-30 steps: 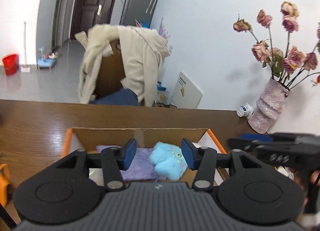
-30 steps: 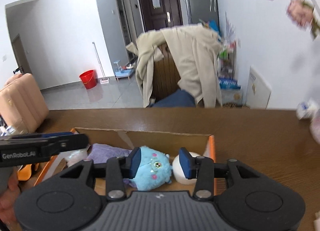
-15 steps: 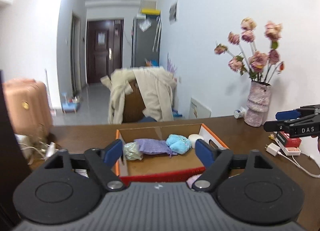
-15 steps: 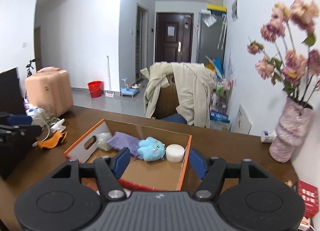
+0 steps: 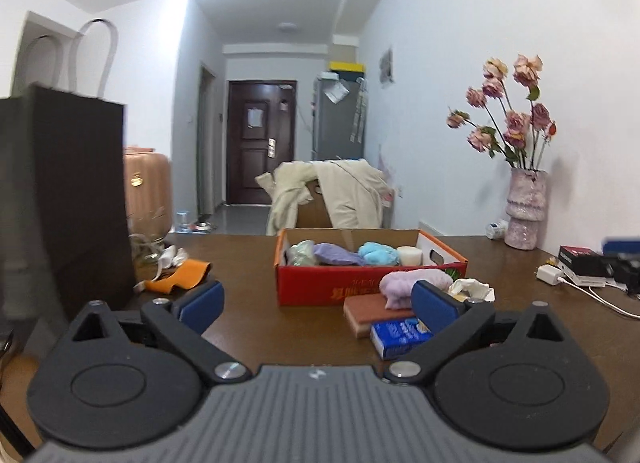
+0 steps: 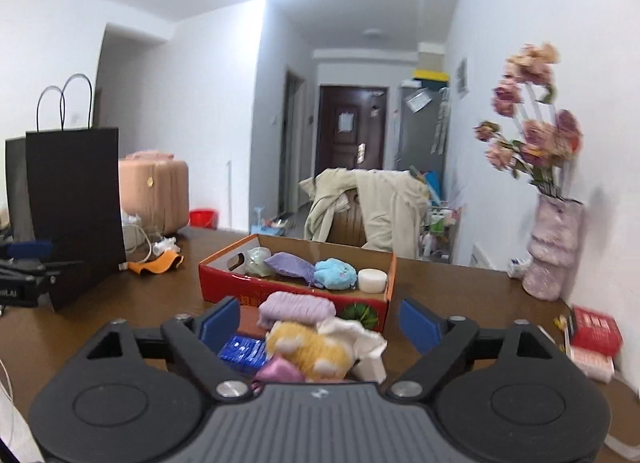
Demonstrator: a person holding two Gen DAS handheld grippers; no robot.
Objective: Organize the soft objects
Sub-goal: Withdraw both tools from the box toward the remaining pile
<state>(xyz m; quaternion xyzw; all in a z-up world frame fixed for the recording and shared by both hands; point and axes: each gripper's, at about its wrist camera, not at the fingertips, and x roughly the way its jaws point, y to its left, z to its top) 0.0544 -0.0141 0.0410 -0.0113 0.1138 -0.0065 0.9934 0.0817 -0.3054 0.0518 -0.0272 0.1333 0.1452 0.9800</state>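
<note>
Left gripper (image 5: 316, 303) jaws spread wide, just been opening, nothing between the pads, only bare table (image 5: 248, 327) ahead of them. Right gripper (image 6: 320, 323) same: jaws apart, just been opening, gripping nothing; a loose pile sits on the table in the gap's line of sight, not touched by either pad. Pile, near to far in the right wrist view: pink satin piece (image 6: 280, 373), yellow plush (image 6: 308, 347), white cloth (image 6: 360, 337), blue packet (image 6: 244, 351), lilac knit roll (image 6: 296, 309) up against the box front. Red cardboard box (image 6: 280, 291) sits mid-table, just behind the pile, open top. Inside, left to right in a row along the back: pale green soft item (image 6: 258, 261), purple pouch (image 6: 290, 265), blue plush (image 6: 335, 273), white round puck (image 6: 372, 281). Left wrist view shows the same box (image 5: 320, 283) with the lilac roll (image 5: 412, 287) and a brown flat block (image 5: 368, 313) in front of its right half. Farther out: black paper bag (image 6: 76, 203) upright at table's left, orange fabric scrap (image 6: 158, 263) beside it, pink vase (image 6: 554, 247) with dried roses at the right wall. Other gripper's tip visible at the left edge of the right view, well apart from the box.
</note>
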